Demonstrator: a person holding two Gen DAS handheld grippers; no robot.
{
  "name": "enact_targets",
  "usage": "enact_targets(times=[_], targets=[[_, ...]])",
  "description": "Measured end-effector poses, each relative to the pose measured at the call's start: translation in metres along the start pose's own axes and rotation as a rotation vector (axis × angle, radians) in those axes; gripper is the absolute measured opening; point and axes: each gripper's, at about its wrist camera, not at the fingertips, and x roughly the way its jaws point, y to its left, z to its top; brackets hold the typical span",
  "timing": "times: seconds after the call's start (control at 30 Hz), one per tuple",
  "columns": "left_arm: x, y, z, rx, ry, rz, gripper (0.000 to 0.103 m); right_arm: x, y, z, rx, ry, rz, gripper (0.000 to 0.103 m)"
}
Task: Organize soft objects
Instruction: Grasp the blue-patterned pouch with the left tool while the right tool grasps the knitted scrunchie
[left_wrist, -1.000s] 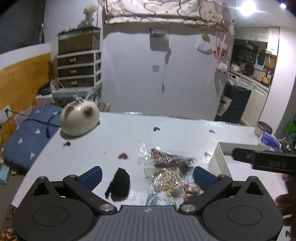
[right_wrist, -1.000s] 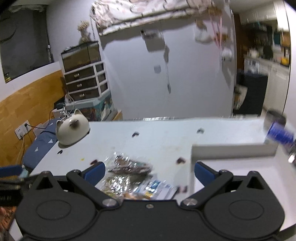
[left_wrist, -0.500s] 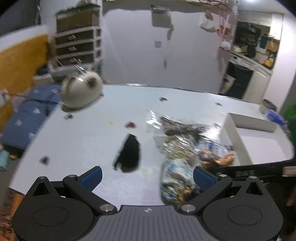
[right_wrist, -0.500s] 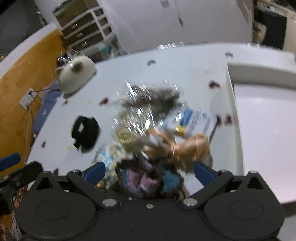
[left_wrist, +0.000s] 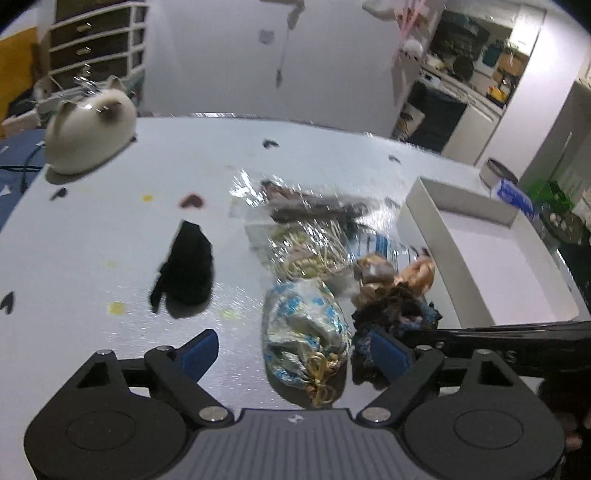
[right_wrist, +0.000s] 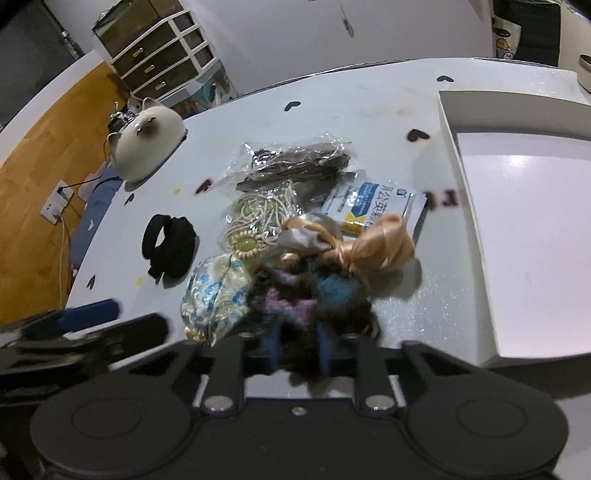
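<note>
The right gripper (right_wrist: 297, 347) is closing its jaws on the dark fuzzy scrunchie (right_wrist: 314, 299) — the blue pads are nearly together with the fluffy fabric bunched between them, a narrow pinch that suits something so squashy. I'd guess the grip is taken low and near the edge so the tuft can be lifted clear of the peach satin bow (right_wrist: 373, 247) that lies touching it. The left gripper (left_wrist: 291, 350) hangs over the blue-and-white brocade pouch (left_wrist: 306, 332), its jaws wide but closing, the pouch between the pads and not yet pressed. The rest of the pile sits mid-counter: a beaded cord piece (right_wrist: 258, 221), a clear bag of dark items (right_wrist: 295, 162), a blue-printed packet (right_wrist: 373, 206), and a black hair band (right_wrist: 168, 245) off by itself. The white tray (right_wrist: 458, 206) stands just beside the pile, bare inside — likely where the soft things are bound. A cat-shaped ornament (right_wrist: 147, 142) stays at the far corner of the counter (right_wrist: 351, 99).

A second ago both grippers were held higher, looking out across the room with jaws fully spread; since then they have tipped down onto the pile and the right has pinched nearly shut.
</note>
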Motion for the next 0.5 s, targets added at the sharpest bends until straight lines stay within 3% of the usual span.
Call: enact_targets(times=[0.07, 0.13, 0.2, 0.27, 0.33, 0.37, 0.5], targets=[[0.011, -0.002, 0.0, 0.007, 0.025, -0.005, 0.088, -0.003, 0.0, -0.002, -0.013, 0.0, 0.0, 0.009], [0.021, -0.003, 0.0, 0.009, 0.043, -0.01, 0.088, -0.006, -0.001, -0.003, -0.021, -0.002, 0.002, 0.01], [0.031, -0.003, -0.001, 0.004, 0.062, -0.015, 0.086, -0.009, -0.003, -0.004, -0.025, -0.009, 0.004, 0.024], [0.039, -0.002, 0.001, -0.001, 0.075, -0.014, 0.083, -0.013, -0.003, -0.004, -0.035, -0.022, 0.001, 0.054], [0.044, -0.001, 0.002, -0.008, 0.083, -0.018, 0.082, -0.014, -0.003, -0.003, -0.041, -0.036, -0.003, 0.068], [0.046, -0.001, 0.003, -0.012, 0.085, -0.02, 0.081, -0.015, -0.004, -0.002, -0.039, -0.042, -0.008, 0.074], [0.05, 0.0, 0.005, -0.013, 0.088, -0.037, 0.068, -0.01, -0.008, 0.004, -0.022, -0.049, -0.023, 0.08]])
